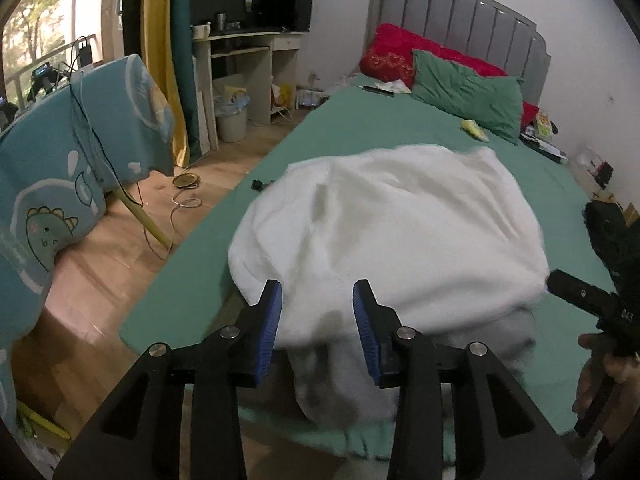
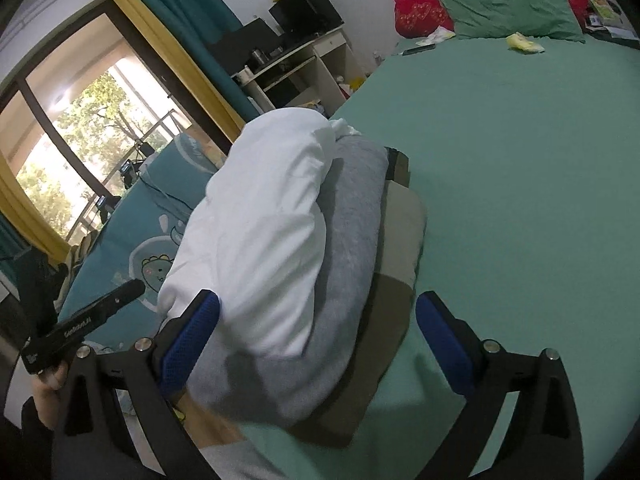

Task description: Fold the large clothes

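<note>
A stack of folded clothes sits at the near edge of the green-sheeted bed (image 2: 520, 200). On top is a plump white fleecy garment (image 1: 400, 224), under it a folded grey sweatshirt-like piece (image 2: 352, 220), and at the bottom a flat olive-and-beige folded garment (image 2: 396, 280). The white one bulges and overhangs the grey one on the side toward the floor.

The left gripper (image 1: 318, 320) hovers just before the near side of the stack, its blue-padded jaws partly apart, with the white and grey cloth showing between them; I cannot tell whether the pads touch the fabric, and nothing looks pinched. The right gripper (image 2: 316, 344) has its jaws spread wide, straddling the near end of the pile without clamping anything.

By the look of it the white garment is soft, thick and light, with no stiffness of its own. It would likely sag and unfold if lifted by a single layer, and the fluffy surface should give the ribbed pads plenty of bite, so slipping seems a lesser worry than dragging the layers below askew. I'd judge the best hold is on a folded edge or corner, catching all its layers together, one gripper at each end of the near edge, so the bundle stays level. Pressing deep into the middle would only squash it and might snag the grey piece underneath.
</note>
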Tool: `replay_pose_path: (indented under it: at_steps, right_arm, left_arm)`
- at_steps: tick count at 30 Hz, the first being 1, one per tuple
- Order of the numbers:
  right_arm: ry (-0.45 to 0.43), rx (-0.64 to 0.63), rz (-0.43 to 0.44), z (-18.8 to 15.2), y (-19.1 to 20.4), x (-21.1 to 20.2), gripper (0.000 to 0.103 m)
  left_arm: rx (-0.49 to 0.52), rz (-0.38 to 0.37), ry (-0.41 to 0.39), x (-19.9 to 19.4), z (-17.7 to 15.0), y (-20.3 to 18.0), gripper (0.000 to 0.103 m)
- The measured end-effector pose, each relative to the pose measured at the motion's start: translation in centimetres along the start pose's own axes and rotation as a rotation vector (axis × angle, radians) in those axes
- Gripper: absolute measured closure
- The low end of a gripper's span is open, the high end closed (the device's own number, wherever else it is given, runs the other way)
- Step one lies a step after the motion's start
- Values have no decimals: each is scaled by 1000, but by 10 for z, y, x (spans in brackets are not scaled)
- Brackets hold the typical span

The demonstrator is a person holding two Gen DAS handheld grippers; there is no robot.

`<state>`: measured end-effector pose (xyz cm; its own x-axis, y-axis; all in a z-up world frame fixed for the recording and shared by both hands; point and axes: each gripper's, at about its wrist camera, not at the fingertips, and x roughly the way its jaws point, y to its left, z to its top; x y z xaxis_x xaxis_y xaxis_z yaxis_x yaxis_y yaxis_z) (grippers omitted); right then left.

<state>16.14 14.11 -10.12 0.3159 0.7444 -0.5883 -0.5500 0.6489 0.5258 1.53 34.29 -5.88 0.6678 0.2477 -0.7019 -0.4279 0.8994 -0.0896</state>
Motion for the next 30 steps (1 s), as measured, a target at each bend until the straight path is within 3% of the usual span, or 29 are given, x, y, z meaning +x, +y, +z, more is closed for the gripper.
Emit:
replay_pose_path:
  at_steps: [18,26,30]
  right_arm:
    - [14,26,-108,-45,-38,-88,5]
    - [-21,7,-185,-64,-59,-153,5]
    - [-50,-19,-236,-70,-69,-188,5]
  left_arm:
    - [-8,-154,-76,-70,-46,-94,63]
    - [31,-201,-126,-98,-70,-148,54]
    - [62,-244,-133,-112,-77,-179,45]
